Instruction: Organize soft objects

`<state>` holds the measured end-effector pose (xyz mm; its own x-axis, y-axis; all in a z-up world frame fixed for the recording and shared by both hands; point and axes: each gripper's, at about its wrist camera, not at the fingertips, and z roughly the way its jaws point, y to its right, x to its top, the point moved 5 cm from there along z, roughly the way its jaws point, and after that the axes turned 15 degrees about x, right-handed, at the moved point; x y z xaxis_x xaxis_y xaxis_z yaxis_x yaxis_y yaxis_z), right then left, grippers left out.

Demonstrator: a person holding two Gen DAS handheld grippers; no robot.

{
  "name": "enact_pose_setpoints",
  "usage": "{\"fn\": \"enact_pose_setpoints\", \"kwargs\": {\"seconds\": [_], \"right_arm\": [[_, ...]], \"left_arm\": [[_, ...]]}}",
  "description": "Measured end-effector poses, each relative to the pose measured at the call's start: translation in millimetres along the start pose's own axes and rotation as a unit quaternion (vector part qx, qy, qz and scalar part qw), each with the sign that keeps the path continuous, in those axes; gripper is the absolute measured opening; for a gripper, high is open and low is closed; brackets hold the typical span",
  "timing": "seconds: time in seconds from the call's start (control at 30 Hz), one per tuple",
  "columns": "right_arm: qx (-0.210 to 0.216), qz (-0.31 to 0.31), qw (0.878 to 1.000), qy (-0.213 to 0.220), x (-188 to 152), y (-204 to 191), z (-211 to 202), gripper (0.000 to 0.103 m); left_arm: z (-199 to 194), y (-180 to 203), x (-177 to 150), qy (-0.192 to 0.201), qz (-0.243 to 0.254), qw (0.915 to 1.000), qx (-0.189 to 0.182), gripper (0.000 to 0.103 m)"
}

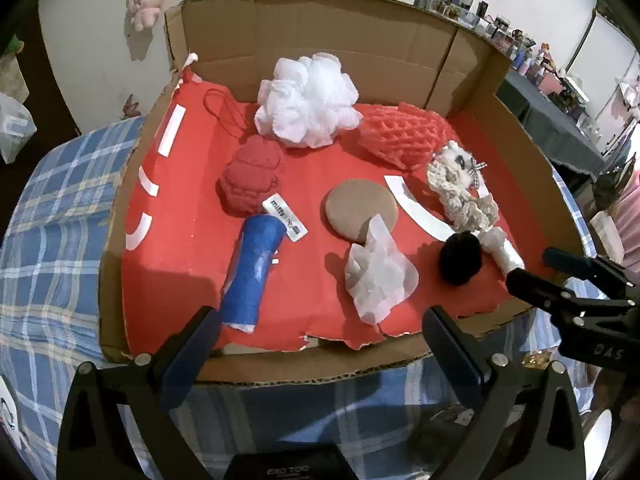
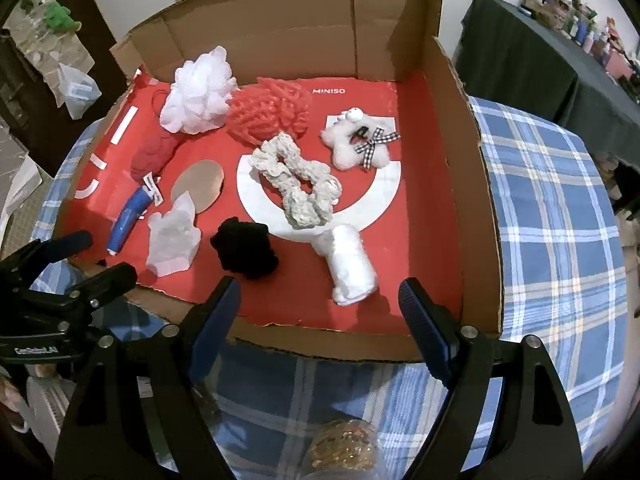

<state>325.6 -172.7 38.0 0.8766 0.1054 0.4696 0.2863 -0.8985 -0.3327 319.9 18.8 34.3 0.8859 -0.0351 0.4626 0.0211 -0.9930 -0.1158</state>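
Observation:
A cardboard tray (image 1: 120, 280) (image 2: 472, 208) lined with red paper holds soft things: a white mesh puff (image 1: 306, 100) (image 2: 198, 92), a coral foam net (image 1: 404, 134) (image 2: 268, 114), a red plush (image 1: 250, 180) (image 2: 154, 154), a blue roll (image 1: 252, 270) (image 2: 128, 218), white tissue (image 1: 378, 276) (image 2: 172, 240), a black pom (image 1: 460, 258) (image 2: 244, 248), a cream scrunchie (image 1: 460, 188) (image 2: 296, 182), a white wad (image 2: 350, 270) and a white bow toy (image 2: 356, 142). My left gripper (image 1: 320, 334) is open before the tray's front edge. My right gripper (image 2: 320, 300) is open over the front edge, near the white wad.
A tan round pad (image 1: 360, 210) (image 2: 198, 184) lies in the tray. The tray sits on a blue plaid cloth (image 1: 48, 240) (image 2: 560, 240). A dark-covered table with small items (image 2: 560, 40) stands to the right. Each gripper shows in the other's view (image 1: 560, 288) (image 2: 72, 268).

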Motion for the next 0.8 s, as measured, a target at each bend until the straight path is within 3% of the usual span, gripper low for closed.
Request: {"fn": "enact_pose_setpoints", "kwargs": {"seconds": [0.13, 0.8], "right_arm": [[0.004, -0.004, 1.000, 0.002, -0.5, -2.1, 0.9, 0.086], [0.005, 0.004, 1.000, 0.014, -3.7, 0.6, -1.9, 0.086]], "left_arm": [[0.9, 0.8, -0.3, 0.002, 0.004, 0.9999, 0.009, 0.103], [-3.3, -1.4, 0.6, 0.025, 0.003, 0.9994, 0.023, 0.103]]}}
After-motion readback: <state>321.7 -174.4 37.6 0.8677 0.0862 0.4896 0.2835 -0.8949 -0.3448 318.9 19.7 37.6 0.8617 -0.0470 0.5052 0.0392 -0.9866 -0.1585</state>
